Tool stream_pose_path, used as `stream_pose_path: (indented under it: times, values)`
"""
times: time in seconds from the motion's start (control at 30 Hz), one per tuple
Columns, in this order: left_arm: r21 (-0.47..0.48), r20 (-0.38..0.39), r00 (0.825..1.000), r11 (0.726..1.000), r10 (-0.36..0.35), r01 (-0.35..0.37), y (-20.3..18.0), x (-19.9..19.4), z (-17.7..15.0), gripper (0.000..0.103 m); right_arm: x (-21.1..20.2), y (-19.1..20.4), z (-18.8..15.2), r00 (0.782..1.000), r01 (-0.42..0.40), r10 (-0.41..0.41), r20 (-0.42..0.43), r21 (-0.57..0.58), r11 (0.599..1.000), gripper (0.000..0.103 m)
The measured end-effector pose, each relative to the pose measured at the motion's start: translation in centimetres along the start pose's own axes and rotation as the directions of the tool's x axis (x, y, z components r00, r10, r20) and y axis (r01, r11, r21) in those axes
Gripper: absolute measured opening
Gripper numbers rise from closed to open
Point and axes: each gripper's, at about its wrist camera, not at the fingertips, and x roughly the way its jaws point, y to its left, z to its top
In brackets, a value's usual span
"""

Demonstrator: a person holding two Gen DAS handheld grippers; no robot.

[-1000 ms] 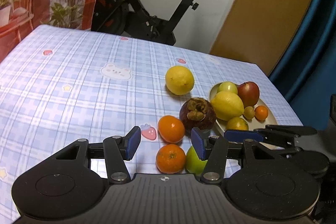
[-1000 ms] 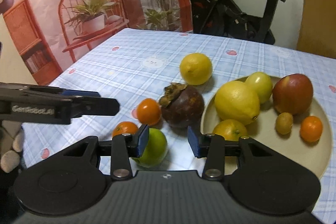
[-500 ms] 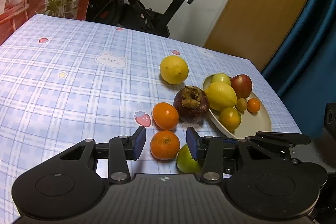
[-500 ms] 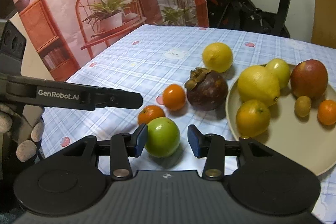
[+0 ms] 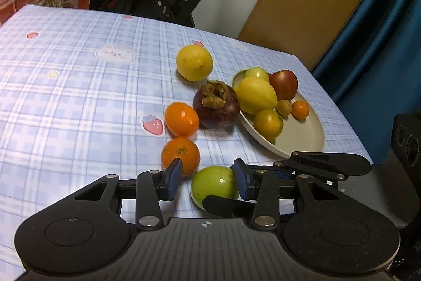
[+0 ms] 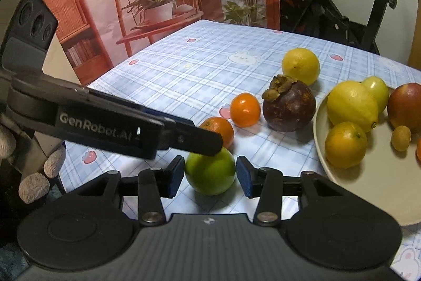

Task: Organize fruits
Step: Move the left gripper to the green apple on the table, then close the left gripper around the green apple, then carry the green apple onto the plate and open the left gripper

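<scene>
Right gripper (image 6: pixel 209 178): I see its blue pads flanking the green fruit (image 6: pixel 210 171) low in the centre of the right wrist frame. The jaws are opening; a thin gap shows on each side of the fruit, so nothing is pinched. The fruit sits on the checked tablecloth (image 6: pixel 200 65).

Left gripper (image 5: pixel 208 179): jaws spread. In the left wrist frame the same green fruit (image 5: pixel 214 187) lies low in the centre between the pads, closer to the right pad; I cannot tell whether that pad touches it. One orange (image 5: pixel 180 156) sits just beyond the left pad.

Second orange (image 5: pixel 181 119) and the dark purple fruit (image 5: pixel 215 104) sit mid-frame, touching or nearly so. A lemon (image 5: pixel 194 62) lies above them.

Plate (image 5: pixel 302 133), right of centre, holds a lemon, an apple and smaller fruits
</scene>
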Motion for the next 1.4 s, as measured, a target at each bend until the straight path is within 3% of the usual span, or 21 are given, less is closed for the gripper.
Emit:
stream_pose_path:
  times: [0.23, 1.0, 1.27, 1.4]
  values:
    - [-0.017, -0.014, 0.999, 0.999, -0.038, 0.037, -0.1, 0.0, -0.5, 0.045, -0.1, 0.2, -0.3, 1.0, 0.01, -0.01, 0.015, -0.01, 1.0, 0.046]
    - [-0.002, -0.043, 0.999, 1.0, -0.024, 0.024, -1.0, 0.7, -1.4, 0.047, 0.0, 0.0, -1.3, 1.0, 0.016, -0.016, 0.008, 0.025, 1.0, 0.048]
    - [0.039, 0.066, 0.997, 0.999, -0.031, 0.029, -4.5, -1.3, 1.3, 0.047, -4.2, -1.6, 0.8, 0.991, 0.033, -0.041, 0.124, 0.064, 0.997, 0.048]
    - [0.1, 0.082, 0.995, 0.994, -0.052, 0.044, -7.2, -1.1, 3.3, 0.047, -6.8, -3.1, 1.6, 0.982, 0.064, -0.076, 0.174, 0.076, 0.995, 0.048]
